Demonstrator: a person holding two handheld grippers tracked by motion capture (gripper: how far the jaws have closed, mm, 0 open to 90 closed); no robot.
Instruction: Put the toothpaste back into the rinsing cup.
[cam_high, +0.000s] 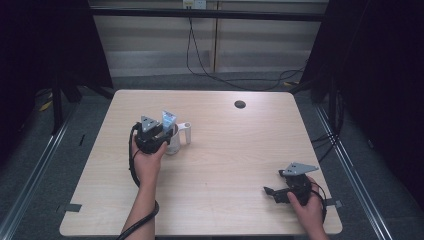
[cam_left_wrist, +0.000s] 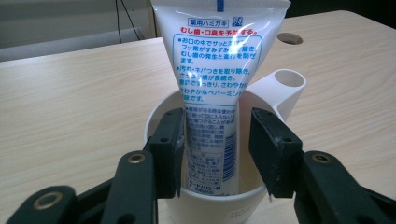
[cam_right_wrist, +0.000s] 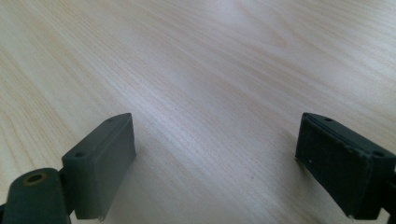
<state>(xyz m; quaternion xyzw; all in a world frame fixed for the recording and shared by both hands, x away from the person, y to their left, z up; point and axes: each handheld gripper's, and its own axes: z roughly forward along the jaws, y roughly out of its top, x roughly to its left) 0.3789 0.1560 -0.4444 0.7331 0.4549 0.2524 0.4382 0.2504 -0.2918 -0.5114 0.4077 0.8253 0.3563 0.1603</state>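
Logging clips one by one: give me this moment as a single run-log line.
left claw: open, jaws astride tube | tube: upright in cup | right claw: open, over bare table | phase: tube in cup, jaws parted

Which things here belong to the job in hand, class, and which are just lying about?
In the job: toothpaste tube standing in the white cup; left gripper, jaws open around the tube.

Lying about: right gripper, open over bare table; table's cable hole.

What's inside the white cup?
A toothpaste tube stands in the white cup, its flat end sticking out above the rim. The left tongs sit around it. The cup's bottom is hidden.
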